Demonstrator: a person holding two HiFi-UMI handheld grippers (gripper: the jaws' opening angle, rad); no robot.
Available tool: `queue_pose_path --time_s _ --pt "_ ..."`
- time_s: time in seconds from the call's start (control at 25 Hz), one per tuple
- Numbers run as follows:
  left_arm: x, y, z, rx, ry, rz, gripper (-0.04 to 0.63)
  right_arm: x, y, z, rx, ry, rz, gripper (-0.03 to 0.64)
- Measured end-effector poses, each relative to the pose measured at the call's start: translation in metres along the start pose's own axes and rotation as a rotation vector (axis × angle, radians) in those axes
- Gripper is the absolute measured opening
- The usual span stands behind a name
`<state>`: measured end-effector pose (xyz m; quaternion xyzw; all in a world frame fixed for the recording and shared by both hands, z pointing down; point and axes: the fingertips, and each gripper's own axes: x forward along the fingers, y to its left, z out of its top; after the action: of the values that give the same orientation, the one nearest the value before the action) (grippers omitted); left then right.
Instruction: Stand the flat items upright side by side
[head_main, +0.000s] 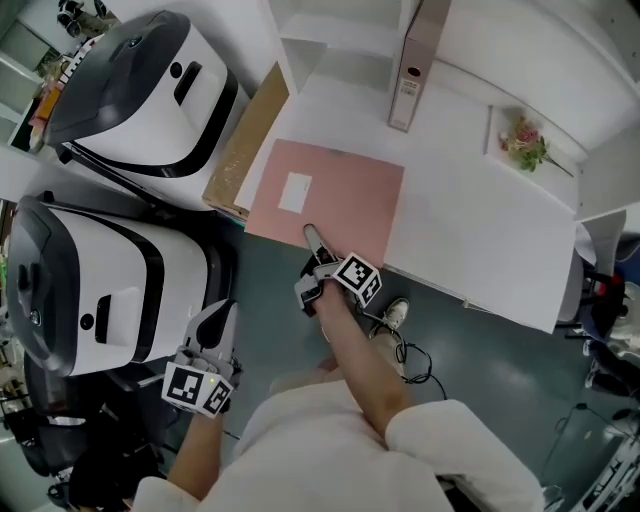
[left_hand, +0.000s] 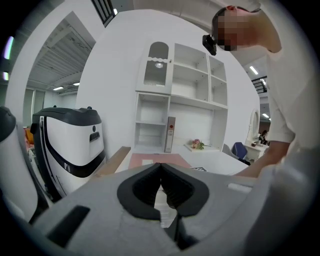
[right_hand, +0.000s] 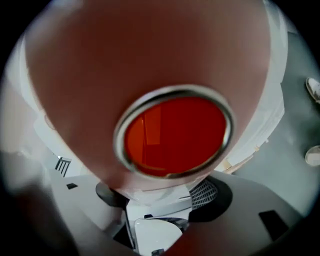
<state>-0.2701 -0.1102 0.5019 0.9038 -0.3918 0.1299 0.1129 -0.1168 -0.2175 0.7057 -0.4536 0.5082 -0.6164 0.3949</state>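
A pink binder (head_main: 340, 190) with a white label lies flat on the white table (head_main: 480, 240), near its front edge. My right gripper (head_main: 309, 262) is at that binder's near edge, with one finger (head_main: 308, 235) on top of the cover. In the right gripper view the binder's spine (right_hand: 150, 60) and its metal-rimmed finger hole (right_hand: 175, 132) fill the picture and sit down between the pads. A second pink binder (head_main: 412, 70) stands upright at the back by the shelf. My left gripper (head_main: 215, 320) hangs low at the left, shut and empty, with its pads (left_hand: 150, 182) meeting.
Two large white-and-black machines (head_main: 140, 90) (head_main: 90, 290) stand left of the table. A brown board (head_main: 250, 140) lies along the table's left edge. A small flower sprig (head_main: 525, 145) sits at the back right. The white shelf unit (left_hand: 175, 100) rises behind. A shoe (head_main: 397, 315) and cable are on the floor.
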Motion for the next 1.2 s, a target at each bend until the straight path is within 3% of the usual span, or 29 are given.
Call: queue_pose_path --time_s 0.36,0.68,0.84,1.2 --pt "0.054 -0.027 0.021 -0.021 -0.062 -0.141 0.015 -0.087 0.029 0.072 -0.101 -0.088 -0.015 0.282" --pt "0.103 -0.067 0.051 -0.013 -0.138 -0.289 0.015 -0.166 0.073 0.178 -0.323 -0.277 -0.112 0.277" --pt "0.124 -0.085 0.066 -0.032 -0.154 -0.317 0.015 -0.199 0.094 0.231 -0.466 -0.358 -0.193 0.278" --pt "0.153 -0.107 0.09 -0.035 -0.184 -0.326 0.015 -0.217 0.134 0.303 -0.75 -0.394 -0.364 0.279"
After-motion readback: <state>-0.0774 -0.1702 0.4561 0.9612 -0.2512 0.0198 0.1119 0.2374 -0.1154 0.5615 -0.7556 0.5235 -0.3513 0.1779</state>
